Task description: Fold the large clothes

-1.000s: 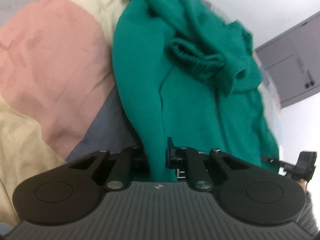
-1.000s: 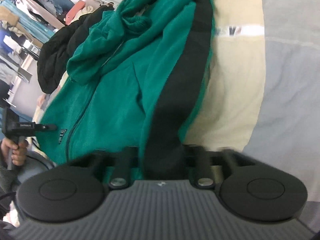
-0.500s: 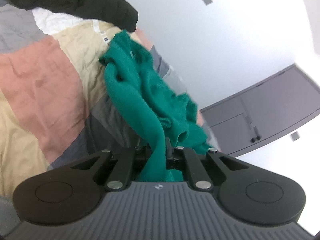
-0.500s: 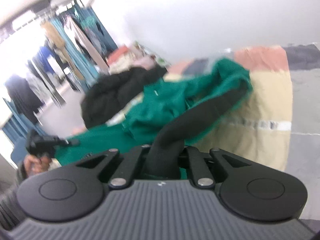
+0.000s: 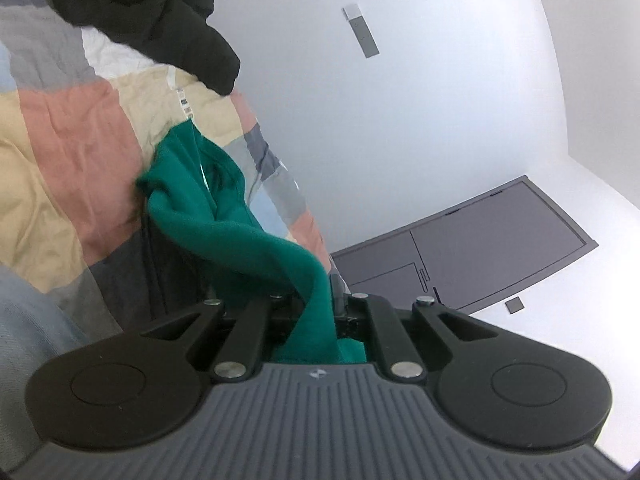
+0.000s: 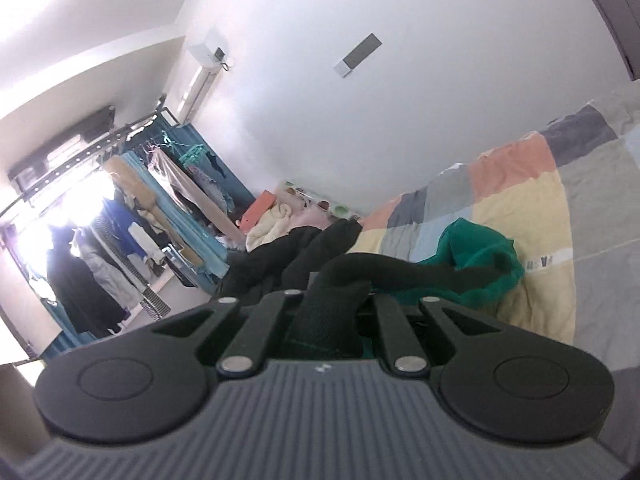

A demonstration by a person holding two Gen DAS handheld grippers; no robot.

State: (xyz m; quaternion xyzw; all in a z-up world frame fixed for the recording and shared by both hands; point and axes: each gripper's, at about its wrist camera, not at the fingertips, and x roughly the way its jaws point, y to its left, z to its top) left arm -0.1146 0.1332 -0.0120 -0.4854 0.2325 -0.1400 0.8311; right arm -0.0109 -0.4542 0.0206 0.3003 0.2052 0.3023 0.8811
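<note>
A green fleece jacket (image 5: 224,232) with a black side panel is lifted off the patchwork bedspread (image 5: 60,140). My left gripper (image 5: 320,304) is shut on a green edge of it, and the cloth runs from the jaws up and left to a bunched end still on the bed. In the right wrist view my right gripper (image 6: 332,300) is shut on the jacket's black strip (image 6: 400,272), which stretches right to the green bundle (image 6: 476,256) lying on the bedspread (image 6: 540,216). The fingertips of both grippers are hidden by the cloth.
A black garment (image 5: 152,12) lies at the bed's far end, seen also as the dark heap (image 6: 288,252). A white wall (image 5: 400,120) and grey cabinet doors (image 5: 480,248) stand beyond the bed. A clothes rack (image 6: 100,216) with hanging clothes fills the left.
Both grippers have risen and tipped up toward level, pulling the jacket off the bed. It lay spread out below me; now only its far end rests on the bedspread.
</note>
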